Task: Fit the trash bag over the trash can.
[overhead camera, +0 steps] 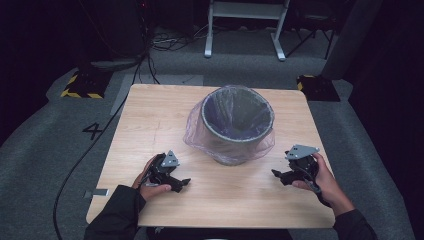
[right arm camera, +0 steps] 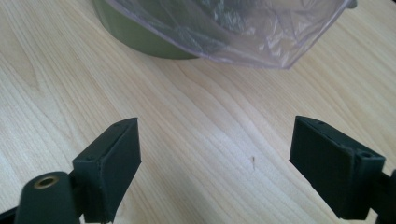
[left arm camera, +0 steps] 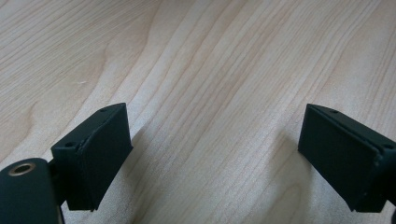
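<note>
High view has the left tongs [overhead camera: 181,184] resting low over the desk [overhead camera: 150,120] near its front left corner, held in the left hand [overhead camera: 150,181], with a grey plate on top. Left gripper view looks along their black jaws, which stand wide apart with nothing but bare wood grain between them. Across the desk, the right tongs [overhead camera: 278,175] sit near the front right corner in the right hand [overhead camera: 320,176], pointing inward toward the left. Right gripper view shows those jaws also spread wide apart and empty over the wood.

Between the two tongs and farther back, close to the desk's middle, stands the bin [overhead camera: 237,127], upright and apart from both. A clear bag [overhead camera: 195,131] lines it, folded over the rim and hanging loosely down the outside. In the right gripper view the bin's lower wall [right arm camera: 135,37] and the bag's draped edge [right arm camera: 261,32] lie just beyond the jaws, not touching them. Dark sleeves come in from the front edge.
</note>
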Action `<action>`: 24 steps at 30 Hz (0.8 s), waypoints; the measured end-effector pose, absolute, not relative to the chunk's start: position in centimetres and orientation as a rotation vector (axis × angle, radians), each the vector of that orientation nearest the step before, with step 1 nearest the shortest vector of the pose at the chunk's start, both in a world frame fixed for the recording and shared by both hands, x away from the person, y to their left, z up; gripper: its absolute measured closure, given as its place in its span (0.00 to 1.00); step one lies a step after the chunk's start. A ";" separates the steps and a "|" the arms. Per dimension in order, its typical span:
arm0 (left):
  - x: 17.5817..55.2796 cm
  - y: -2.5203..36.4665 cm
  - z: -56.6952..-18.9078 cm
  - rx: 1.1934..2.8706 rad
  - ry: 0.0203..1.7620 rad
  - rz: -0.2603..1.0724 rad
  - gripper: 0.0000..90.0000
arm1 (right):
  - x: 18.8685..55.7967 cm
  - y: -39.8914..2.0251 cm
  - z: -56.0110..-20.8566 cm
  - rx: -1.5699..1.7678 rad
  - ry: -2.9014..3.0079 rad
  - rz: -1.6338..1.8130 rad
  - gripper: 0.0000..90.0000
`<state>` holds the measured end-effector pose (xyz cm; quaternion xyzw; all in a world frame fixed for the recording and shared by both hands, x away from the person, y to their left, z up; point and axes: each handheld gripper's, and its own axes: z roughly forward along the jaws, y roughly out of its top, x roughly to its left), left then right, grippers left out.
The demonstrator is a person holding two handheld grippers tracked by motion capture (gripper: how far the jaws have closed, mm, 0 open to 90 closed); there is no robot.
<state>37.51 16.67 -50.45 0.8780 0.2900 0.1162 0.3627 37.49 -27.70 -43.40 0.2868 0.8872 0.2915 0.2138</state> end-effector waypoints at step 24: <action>37.5 16.7 -50.4 2.260 0.748 0.298 0.10 | 36.7 -29.6 -46.6 0.895 2.476 0.794 0.18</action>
